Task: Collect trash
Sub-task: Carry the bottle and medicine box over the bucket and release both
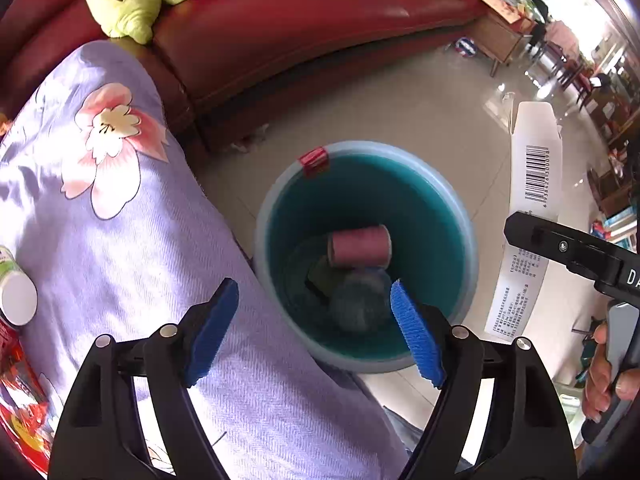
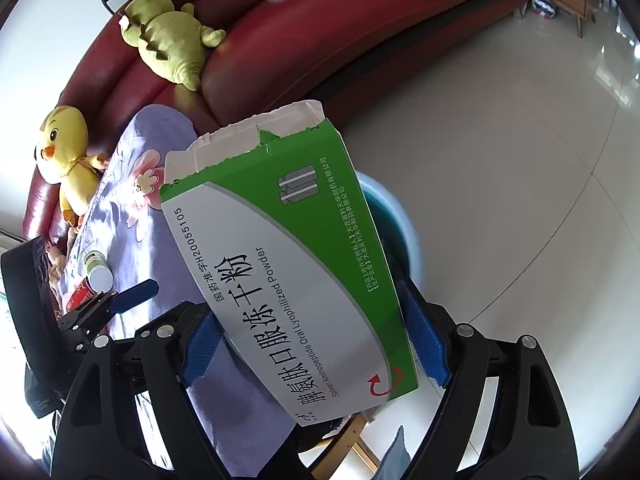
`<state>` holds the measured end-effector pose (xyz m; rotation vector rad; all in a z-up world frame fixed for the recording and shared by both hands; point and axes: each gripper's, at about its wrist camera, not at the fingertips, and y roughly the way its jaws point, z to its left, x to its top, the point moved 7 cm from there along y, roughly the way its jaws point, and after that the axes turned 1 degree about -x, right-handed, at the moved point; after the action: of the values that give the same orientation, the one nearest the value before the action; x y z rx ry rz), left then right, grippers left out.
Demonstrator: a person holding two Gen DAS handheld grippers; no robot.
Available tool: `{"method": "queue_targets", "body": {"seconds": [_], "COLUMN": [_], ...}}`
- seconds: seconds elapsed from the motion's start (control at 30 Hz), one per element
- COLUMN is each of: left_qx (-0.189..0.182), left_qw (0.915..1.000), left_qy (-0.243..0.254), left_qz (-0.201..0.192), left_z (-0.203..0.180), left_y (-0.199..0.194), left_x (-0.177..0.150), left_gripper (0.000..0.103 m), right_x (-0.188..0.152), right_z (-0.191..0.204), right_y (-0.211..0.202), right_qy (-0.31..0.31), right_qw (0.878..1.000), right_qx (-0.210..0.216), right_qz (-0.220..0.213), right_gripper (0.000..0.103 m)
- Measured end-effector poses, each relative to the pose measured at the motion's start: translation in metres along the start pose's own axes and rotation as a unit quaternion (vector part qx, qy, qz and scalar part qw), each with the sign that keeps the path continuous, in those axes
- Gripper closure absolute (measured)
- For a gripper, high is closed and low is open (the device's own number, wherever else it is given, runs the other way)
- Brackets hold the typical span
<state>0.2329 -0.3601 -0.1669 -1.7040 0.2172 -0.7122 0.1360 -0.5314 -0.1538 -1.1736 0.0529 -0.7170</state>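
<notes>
Looking down from the left wrist, the left gripper (image 1: 314, 330) hangs with its blue fingers (image 1: 416, 336) spread wide and nothing between them, right over the teal bin (image 1: 280, 200) on the tiled floor (image 1: 400, 92). Inside the bin lie a pink spool (image 1: 359, 245) and a grey ball (image 1: 362, 304), and a red tag (image 1: 315, 160) sits on the far rim. To the left is the table under a lilac flowered cloth (image 1: 120, 220), carrying a white-capped bottle (image 1: 16, 294). On the right, the medicine box (image 1: 532, 200) shows its white side with a barcode and small print too fine to read.

Over to the right wrist: the right gripper (image 2: 320, 340) has its fingers (image 2: 426, 336) pinching the box (image 2: 280, 264) by its near end, held above the bin's rim (image 2: 408, 232). It is green and white, its top flap torn open and ragged. The print reads "Spleen Aminopeptide Oral Lyophilized Powder", "H20055105", with bold Chinese characters alongside. A green plush (image 2: 172, 40) and a yellow duck plush (image 2: 68, 148) sit on the red sofa (image 2: 320, 40).
</notes>
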Motion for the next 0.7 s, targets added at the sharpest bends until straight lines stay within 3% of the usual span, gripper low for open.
{"method": "queue_targets", "body": {"seconds": [0.3,0.7], "left_qx": [-0.003,-0.006], "left_qw": [0.9998,0.9977], "left_qy": [-0.018,-0.053], "left_qz": [-0.006,-0.04], "left_z": [0.013,0.05], "left_y": [-0.01,-0.047], "left_x": [-0.016,-0.034], "left_gripper": [0.022,0.011], "right_x": [-0.005,-0.003], "right_z": [0.015,0.062], "right_y": [0.01,0.038], "right_qy": [-0.01,-0.048], "right_qw": [1.0,0.998], "right_qx": [0.003,-0.009], "right_qz": [0.017,0.049], "right_gripper": [0.025,0.024]}}
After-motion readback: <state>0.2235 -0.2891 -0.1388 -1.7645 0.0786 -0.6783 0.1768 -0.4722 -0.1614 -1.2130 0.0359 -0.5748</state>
